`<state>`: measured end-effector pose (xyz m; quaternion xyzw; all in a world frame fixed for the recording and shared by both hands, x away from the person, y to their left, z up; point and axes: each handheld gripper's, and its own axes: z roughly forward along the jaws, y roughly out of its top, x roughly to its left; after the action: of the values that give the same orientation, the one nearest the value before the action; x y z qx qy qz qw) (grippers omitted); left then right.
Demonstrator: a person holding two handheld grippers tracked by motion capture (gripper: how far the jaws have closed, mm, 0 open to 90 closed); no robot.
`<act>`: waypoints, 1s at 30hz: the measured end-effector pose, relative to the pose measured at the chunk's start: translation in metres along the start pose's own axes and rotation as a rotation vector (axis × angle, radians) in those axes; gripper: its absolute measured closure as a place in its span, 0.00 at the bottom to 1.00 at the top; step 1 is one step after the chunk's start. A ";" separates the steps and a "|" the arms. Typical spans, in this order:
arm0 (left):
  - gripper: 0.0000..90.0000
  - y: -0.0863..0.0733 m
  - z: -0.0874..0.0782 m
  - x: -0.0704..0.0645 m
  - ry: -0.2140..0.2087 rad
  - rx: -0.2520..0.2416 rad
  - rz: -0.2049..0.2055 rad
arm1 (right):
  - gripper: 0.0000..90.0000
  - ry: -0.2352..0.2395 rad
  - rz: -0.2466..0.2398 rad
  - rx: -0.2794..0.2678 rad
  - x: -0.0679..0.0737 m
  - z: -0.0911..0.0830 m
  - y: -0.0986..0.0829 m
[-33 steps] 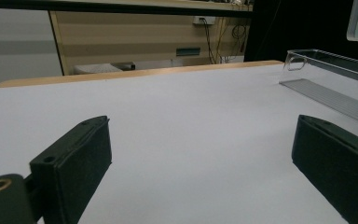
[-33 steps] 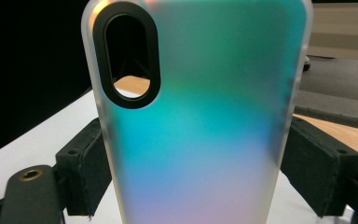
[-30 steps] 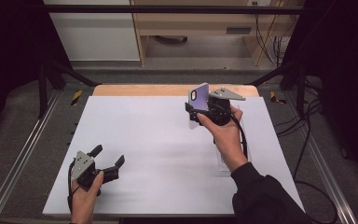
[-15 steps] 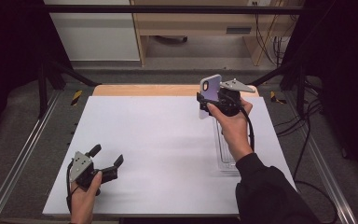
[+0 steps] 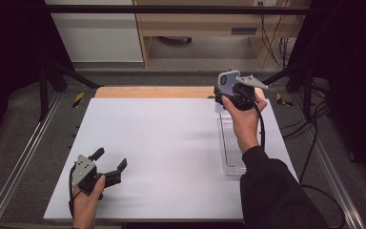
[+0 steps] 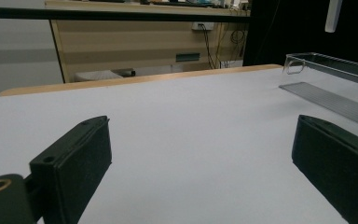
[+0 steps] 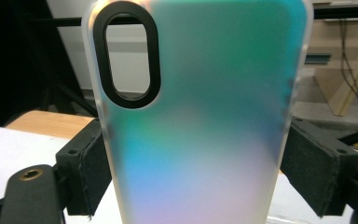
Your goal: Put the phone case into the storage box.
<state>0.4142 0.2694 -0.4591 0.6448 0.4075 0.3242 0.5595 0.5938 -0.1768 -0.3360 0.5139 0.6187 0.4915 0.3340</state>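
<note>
Over the table's (image 5: 171, 138) far right edge, the right gripper (image 5: 232, 90) clamps an upright phone case (image 5: 228, 79) just beyond the clear tray's (image 5: 232, 143) far end, while the left gripper (image 5: 106, 164), near left, rests with jaws apart.

No text, label, brand, number or sign can be read anywhere here.

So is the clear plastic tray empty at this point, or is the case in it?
Empty. The clear plastic tray lies bare on the table, while the right claw holds the iridescent phone case upright, above its far end.
</note>
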 end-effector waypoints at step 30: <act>0.05 0.001 0.001 -0.003 -0.017 -0.012 0.004 | 0.19 -0.134 0.046 0.057 -0.037 0.035 -0.022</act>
<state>0.4136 0.2660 -0.4582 0.6452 0.3994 0.3223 0.5660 0.6281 -0.2033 -0.3709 0.5691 0.5966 0.4458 0.3485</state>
